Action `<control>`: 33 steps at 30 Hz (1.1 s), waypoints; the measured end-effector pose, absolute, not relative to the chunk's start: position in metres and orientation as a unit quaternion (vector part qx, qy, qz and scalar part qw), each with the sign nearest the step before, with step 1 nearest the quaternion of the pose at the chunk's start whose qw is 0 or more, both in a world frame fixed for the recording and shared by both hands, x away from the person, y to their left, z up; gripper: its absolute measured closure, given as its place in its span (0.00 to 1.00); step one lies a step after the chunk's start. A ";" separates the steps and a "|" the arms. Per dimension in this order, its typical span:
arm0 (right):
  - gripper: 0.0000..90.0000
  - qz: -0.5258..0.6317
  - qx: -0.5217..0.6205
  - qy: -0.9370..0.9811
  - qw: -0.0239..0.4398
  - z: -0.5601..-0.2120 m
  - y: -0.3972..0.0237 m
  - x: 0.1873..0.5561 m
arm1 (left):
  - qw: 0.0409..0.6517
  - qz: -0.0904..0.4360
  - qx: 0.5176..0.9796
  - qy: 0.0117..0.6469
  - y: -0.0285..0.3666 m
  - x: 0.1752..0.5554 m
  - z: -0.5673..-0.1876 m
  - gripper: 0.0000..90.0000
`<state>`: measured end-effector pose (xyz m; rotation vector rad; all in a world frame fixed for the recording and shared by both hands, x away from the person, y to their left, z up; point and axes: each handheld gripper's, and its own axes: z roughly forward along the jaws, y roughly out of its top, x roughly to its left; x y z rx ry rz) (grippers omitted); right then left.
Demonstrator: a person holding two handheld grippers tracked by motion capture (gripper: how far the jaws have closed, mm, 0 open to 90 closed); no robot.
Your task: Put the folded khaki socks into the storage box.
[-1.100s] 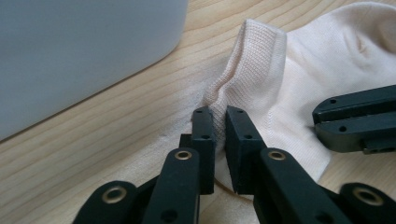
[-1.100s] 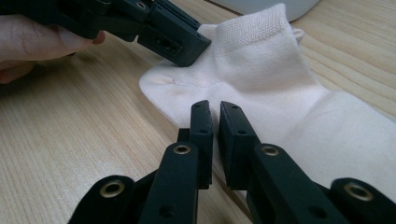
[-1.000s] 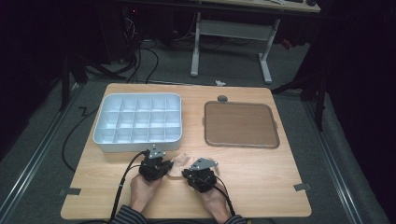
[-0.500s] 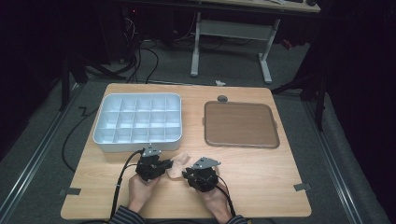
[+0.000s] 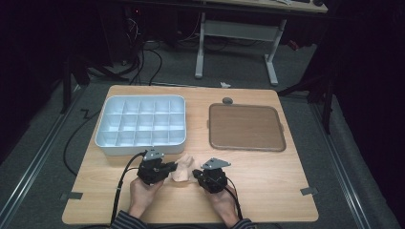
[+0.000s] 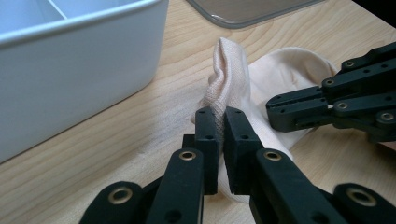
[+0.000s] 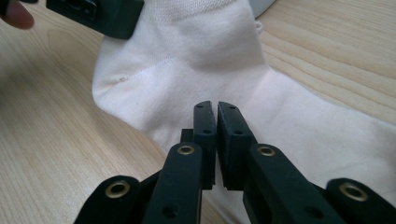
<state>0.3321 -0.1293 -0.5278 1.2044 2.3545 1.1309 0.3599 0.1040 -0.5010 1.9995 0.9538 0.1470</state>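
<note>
While both tongs sit at the near middle of the desk (image 5: 267, 176), each is pinched nearly shut on the same pale sock (image 5: 184, 168). Left tongs (image 6: 222, 119): jaws narrow, a ridge of ribbed cuff fabric caught between them and standing up from the desk in a raised fold. Right tongs (image 7: 216, 112): jaws almost touching, and my reading is that they nip a thin layer of the sock's flat body, though the fabric inside the gap is hard to make out.

Key relation: the sock lies between the two tongs, touching both, its long axis running roughly left to right across the desk. Cuff end is toward the left tongs, broader foot part toward the right tongs. In the left gripper view the right tongs reach in from the side over the sock's far part; neither hand is clearly nearer, since both already have contact.

Outward: the white compartment tray (image 5: 141, 125) stands just beyond the left tongs, near the sock but apart from it, its cells looking empty. The brown flat tray (image 5: 246, 127) lies farther right, well apart from the sock. A small grey object (image 5: 228, 100) sits at that tray's far edge.

Judgement: any spreading or folding move would pull along the left-right axis, one end per hand.
</note>
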 end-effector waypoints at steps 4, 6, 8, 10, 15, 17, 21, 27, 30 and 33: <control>0.96 0.385 0.413 0.815 0.131 -0.529 -0.128 0.333 | 0.454 0.050 0.803 0.384 0.105 0.359 -0.499 0.95; 0.96 0.382 0.411 0.817 0.130 -0.530 -0.127 0.333 | 0.455 0.049 0.803 0.383 0.105 0.359 -0.498 0.95; 0.96 0.382 0.410 0.818 0.130 -0.530 -0.127 0.333 | 0.459 0.046 0.801 0.382 0.105 0.359 -0.498 0.95; 0.96 0.383 0.409 0.818 0.130 -0.531 -0.126 0.334 | 0.466 0.043 0.798 0.380 0.106 0.359 -0.496 0.95; 0.96 0.385 0.406 0.819 0.130 -0.531 -0.126 0.334 | 0.467 0.045 0.799 0.375 0.103 0.358 -0.493 0.95; 0.96 0.385 0.404 0.819 0.131 -0.531 -0.125 0.335 | 0.469 0.046 0.801 0.370 0.101 0.358 -0.490 0.95; 0.96 0.385 0.405 0.819 0.130 -0.531 -0.124 0.335 | 0.472 0.047 0.802 0.364 0.099 0.358 -0.487 0.95; 0.96 0.374 0.394 0.829 0.130 -0.529 -0.118 0.339 | 0.481 0.042 0.797 0.363 0.099 0.358 -0.484 0.95; 0.96 0.374 0.390 0.832 0.128 -0.529 -0.115 0.340 | 0.483 0.042 0.796 0.362 0.100 0.358 -0.483 0.95; 0.96 0.376 0.386 0.832 0.128 -0.530 -0.112 0.341 | 0.486 0.044 0.798 0.354 0.098 0.358 -0.480 0.95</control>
